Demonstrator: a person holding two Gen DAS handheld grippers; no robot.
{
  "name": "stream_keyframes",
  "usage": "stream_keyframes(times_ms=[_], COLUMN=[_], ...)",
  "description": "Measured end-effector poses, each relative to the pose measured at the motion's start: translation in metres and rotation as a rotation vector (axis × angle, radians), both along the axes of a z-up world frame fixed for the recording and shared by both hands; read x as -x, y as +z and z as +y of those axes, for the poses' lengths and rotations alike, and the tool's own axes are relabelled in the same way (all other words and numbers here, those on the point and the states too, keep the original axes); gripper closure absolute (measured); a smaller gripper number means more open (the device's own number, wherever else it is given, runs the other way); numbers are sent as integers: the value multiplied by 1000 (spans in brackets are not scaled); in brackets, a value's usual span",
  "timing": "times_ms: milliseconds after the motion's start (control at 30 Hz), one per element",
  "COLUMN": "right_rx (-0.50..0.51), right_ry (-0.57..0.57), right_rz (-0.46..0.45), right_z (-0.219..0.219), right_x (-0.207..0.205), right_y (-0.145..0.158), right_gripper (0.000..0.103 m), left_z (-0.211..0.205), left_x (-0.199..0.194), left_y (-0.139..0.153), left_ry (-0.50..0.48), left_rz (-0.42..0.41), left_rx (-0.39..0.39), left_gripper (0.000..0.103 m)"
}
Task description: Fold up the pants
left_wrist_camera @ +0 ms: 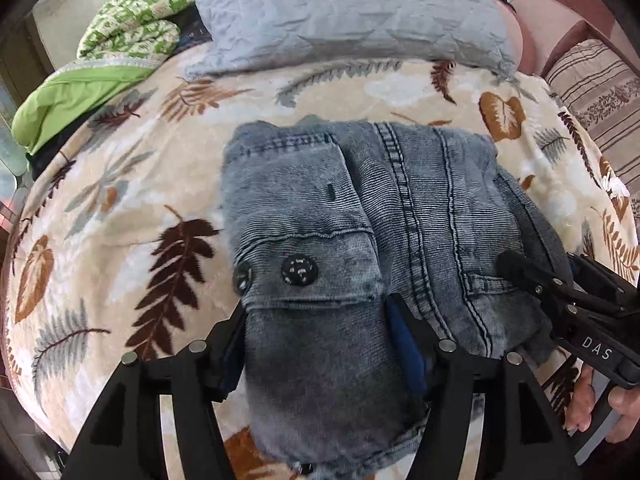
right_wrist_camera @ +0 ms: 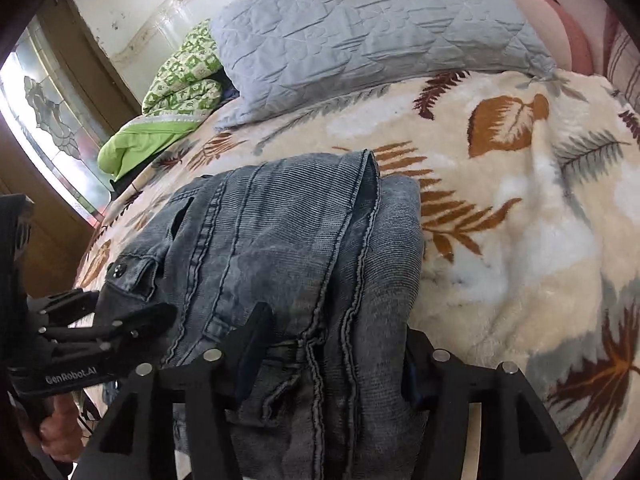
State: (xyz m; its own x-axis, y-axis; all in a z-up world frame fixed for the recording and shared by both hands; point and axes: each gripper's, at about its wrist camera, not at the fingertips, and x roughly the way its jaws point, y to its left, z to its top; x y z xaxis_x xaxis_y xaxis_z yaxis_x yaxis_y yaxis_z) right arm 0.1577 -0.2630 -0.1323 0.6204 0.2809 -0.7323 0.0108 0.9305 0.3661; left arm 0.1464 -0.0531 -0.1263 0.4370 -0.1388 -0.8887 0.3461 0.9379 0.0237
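Folded ribbed grey denim pants (left_wrist_camera: 360,216) on plush leaf-print blanket (left_wrist_camera: 120,208); both tongs (left_wrist_camera: 320,320) (right_wrist_camera: 332,344) apart astride cloth

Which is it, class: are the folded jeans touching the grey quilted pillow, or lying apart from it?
Apart. The right wrist view shows a strip of leaf-patterned blanket between the far edge of the jeans and the pillow.
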Motion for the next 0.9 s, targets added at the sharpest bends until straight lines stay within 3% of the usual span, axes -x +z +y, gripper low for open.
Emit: stream_keyframes(times_ms=[200,333,533,700,900], right_rx=[12,45,167,201,227], right_ry=[-30,-29,5,-1,-57], right_rz=[-109,-221,-405,-496,-606], right_z=[-6,-2,28,48,55], right_x=[33,65,114,156,189], right_y=[23,49,88,107,125], right_gripper=[43,43,42,37,30], left_z=[15,24,34,41,36], left_x=[43,73,110,133,139], left_y=[44,72,113,134,133], left_ry=[-3,5,84,152,170], left_rz=[-171,-258,-440,-568,-586], left_rx=[-25,-25,-33,-53,-59], left_gripper=[36,19,6,3,3])
